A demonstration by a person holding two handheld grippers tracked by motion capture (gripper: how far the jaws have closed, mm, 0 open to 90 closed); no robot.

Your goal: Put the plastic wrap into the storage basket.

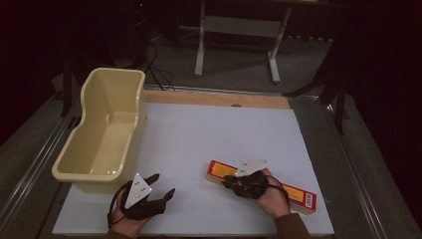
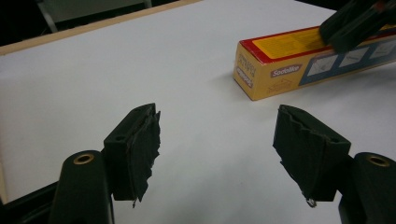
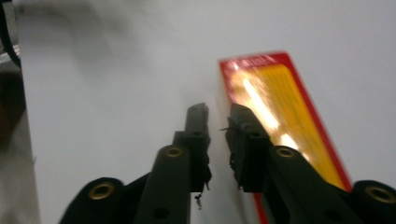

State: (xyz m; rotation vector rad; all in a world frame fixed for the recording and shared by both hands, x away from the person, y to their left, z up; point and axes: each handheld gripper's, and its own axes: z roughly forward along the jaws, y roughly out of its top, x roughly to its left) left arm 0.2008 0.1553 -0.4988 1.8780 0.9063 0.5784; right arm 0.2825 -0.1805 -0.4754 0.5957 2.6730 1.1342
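A long yellow box with a red border [image 1: 299,194] lies flat on the white board, at the near right. My right gripper [image 1: 227,182] hangs over the box's left end, held in a hand. In the right gripper view its jaws [image 3: 219,112] stand a narrow gap apart with nothing between them, and the box [image 3: 280,102] lies just to their right, blurred. My left gripper [image 1: 164,183] rests near the front edge, left of the box. Its jaws [image 2: 217,140] are wide open over bare board, facing the box's end [image 2: 280,70].
A cream plastic tub [image 1: 130,124] stands along the left edge of the white board [image 1: 214,129]. A wooden strip [image 1: 214,98] runs along the far edge. Beyond it are a desk frame's legs [image 1: 200,55] and cables on the floor.
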